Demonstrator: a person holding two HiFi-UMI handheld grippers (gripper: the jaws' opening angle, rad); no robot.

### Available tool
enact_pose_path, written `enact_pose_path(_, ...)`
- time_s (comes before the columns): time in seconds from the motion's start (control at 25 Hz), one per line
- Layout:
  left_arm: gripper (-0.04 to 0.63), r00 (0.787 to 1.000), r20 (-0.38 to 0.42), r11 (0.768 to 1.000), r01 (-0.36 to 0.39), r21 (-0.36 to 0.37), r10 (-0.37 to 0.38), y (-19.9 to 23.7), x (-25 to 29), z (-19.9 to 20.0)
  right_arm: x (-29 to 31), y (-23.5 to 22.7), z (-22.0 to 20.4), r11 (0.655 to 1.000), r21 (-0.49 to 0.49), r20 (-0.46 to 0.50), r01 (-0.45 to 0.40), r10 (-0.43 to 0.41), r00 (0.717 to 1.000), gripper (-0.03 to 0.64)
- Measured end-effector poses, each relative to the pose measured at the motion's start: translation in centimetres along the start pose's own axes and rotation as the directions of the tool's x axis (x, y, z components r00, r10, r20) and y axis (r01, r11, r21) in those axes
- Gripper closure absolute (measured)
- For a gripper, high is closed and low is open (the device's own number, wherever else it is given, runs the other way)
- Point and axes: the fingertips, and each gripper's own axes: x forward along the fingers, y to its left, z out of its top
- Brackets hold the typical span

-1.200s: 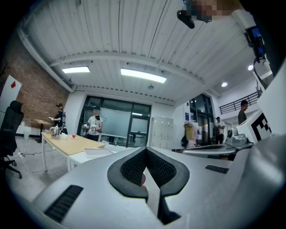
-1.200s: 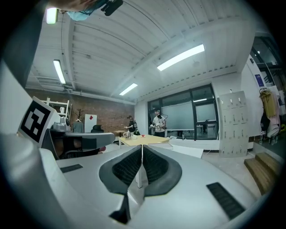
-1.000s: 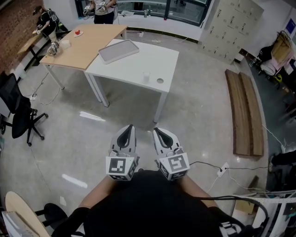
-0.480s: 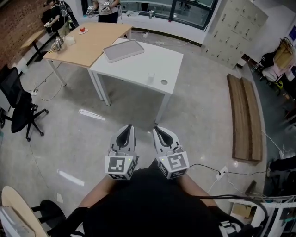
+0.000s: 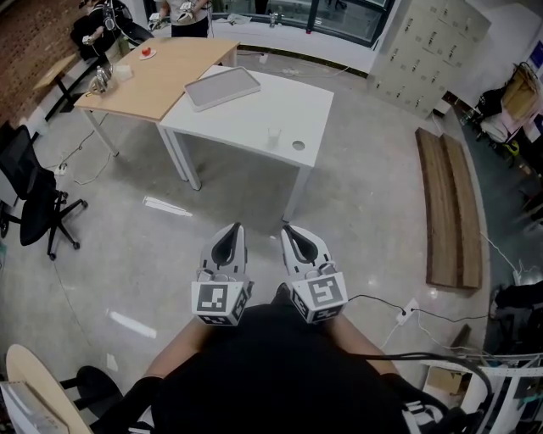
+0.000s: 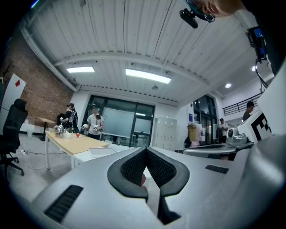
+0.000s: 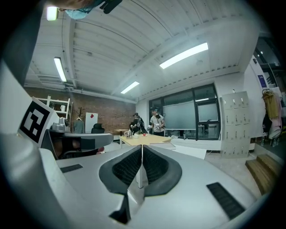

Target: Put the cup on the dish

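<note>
A small clear cup (image 5: 273, 136) stands near the right end of a white table (image 5: 246, 114), far ahead of me across the floor. A small round grey dish (image 5: 298, 145) lies just to its right, apart from it. Both grippers are held close to my body, side by side and pointing level toward the table. The left gripper (image 5: 237, 227) has its tips together with nothing between them, and in its own view the left gripper (image 6: 145, 148) also reads shut. The right gripper (image 5: 287, 227) is likewise shut and empty, as the right gripper (image 7: 142, 146) shows in its own view.
A grey tray (image 5: 222, 87) lies on the white table's far side. A wooden table (image 5: 148, 75) adjoins it on the left, with people (image 5: 182, 13) beyond. A black office chair (image 5: 30, 199) is at left, wooden planks (image 5: 450, 203) at right, and a power strip with its cable (image 5: 407, 309) nearby.
Only the head view has shifted slightly. Both grippers stay where they were, still shut.
</note>
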Motion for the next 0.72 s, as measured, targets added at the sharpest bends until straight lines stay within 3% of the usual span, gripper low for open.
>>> enact_pose_path(0.72, 0.597, 0.998, -0.057, 1.000, -0.006, -0.013, 0.005, -1.7, 8.2, -1.9, 3.9, -7.6, -1.0, 1.000, 0.023, -0.035, -0.014, 0.015, 0.999, 0.601)
